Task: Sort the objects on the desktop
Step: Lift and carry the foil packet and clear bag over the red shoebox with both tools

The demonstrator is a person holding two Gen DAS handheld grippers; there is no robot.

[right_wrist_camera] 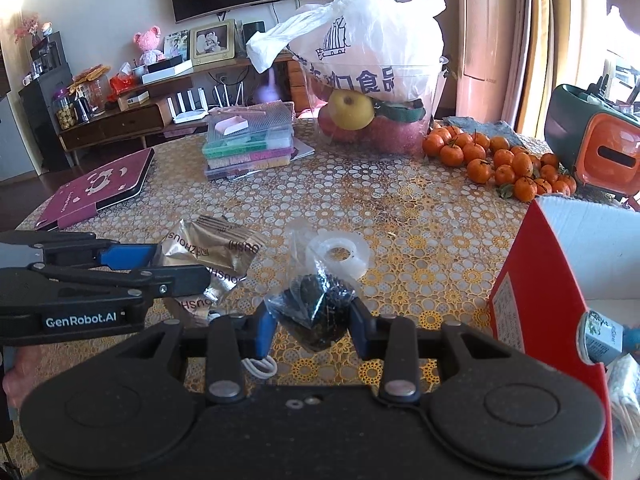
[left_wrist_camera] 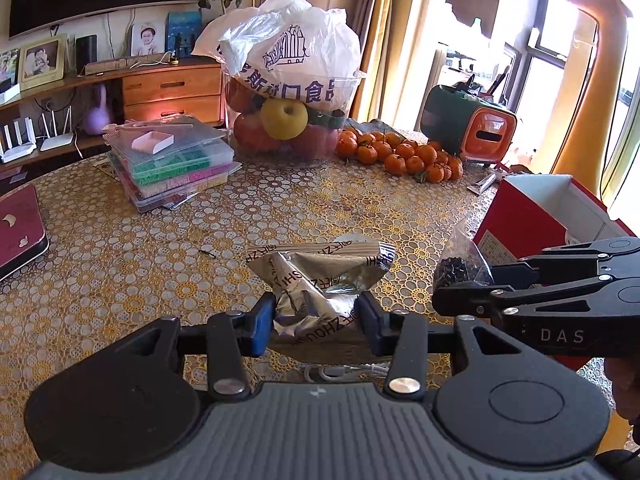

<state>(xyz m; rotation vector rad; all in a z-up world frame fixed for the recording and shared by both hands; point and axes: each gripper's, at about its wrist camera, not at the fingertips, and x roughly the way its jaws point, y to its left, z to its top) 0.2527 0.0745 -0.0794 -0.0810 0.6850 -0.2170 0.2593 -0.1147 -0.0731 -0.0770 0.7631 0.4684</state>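
Observation:
My left gripper (left_wrist_camera: 316,316) is shut on a crumpled silver foil packet (left_wrist_camera: 320,276), pinched between the blue pads just above the patterned tablecloth. From the right comes my right gripper (left_wrist_camera: 438,298), shut on a small clear bag of black bits (left_wrist_camera: 460,264). In the right wrist view that clear bag (right_wrist_camera: 320,312) sits between the right gripper (right_wrist_camera: 312,322) fingers, and the left gripper (right_wrist_camera: 180,268) holds the foil packet (right_wrist_camera: 212,248) at the left. An open red box (left_wrist_camera: 516,216) (right_wrist_camera: 532,280) stands to the right of both. A clear tape roll (right_wrist_camera: 336,254) lies behind the bag.
At the back stand a fruit bowl under a white plastic bag (left_wrist_camera: 288,80), a heap of tangerines (left_wrist_camera: 400,152) and a green-and-orange container (left_wrist_camera: 468,124). Stacked bead boxes (left_wrist_camera: 172,164) and a maroon tablet case (right_wrist_camera: 96,188) lie left. A white cable (right_wrist_camera: 260,366) lies under the grippers.

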